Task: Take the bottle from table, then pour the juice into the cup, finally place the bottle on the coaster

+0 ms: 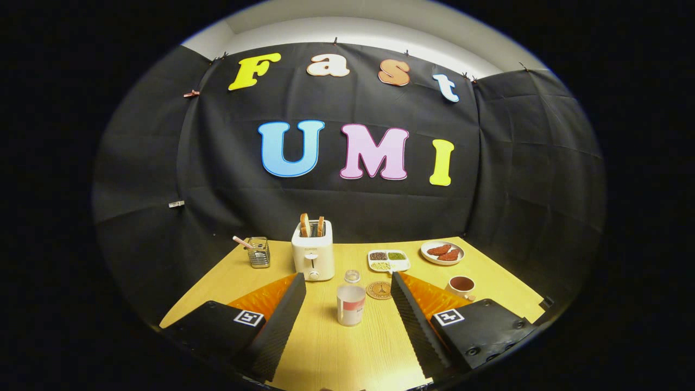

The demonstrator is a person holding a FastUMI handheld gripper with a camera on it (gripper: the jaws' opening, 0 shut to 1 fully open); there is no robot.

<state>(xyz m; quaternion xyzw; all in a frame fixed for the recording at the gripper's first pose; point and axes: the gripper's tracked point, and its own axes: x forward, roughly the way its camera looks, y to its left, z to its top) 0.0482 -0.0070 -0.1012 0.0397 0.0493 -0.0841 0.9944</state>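
A small clear bottle [351,301] with a pale cap and a red-and-white label stands upright on the wooden table [347,347], between my two fingers and level with their tips. My gripper [347,283] is open wide, and neither finger touches the bottle. Just beyond the bottle, slightly to its right, lies a round brown coaster [379,290]. A white cup [461,285] with dark liquid inside sits further right, past the right finger.
A white toaster [313,254] with two slices of toast stands behind the left finger. A glass jar [259,251] with a straw is at the far left. A divided dish of seeds [389,260] and a plate of brown patties [442,252] sit at the back right.
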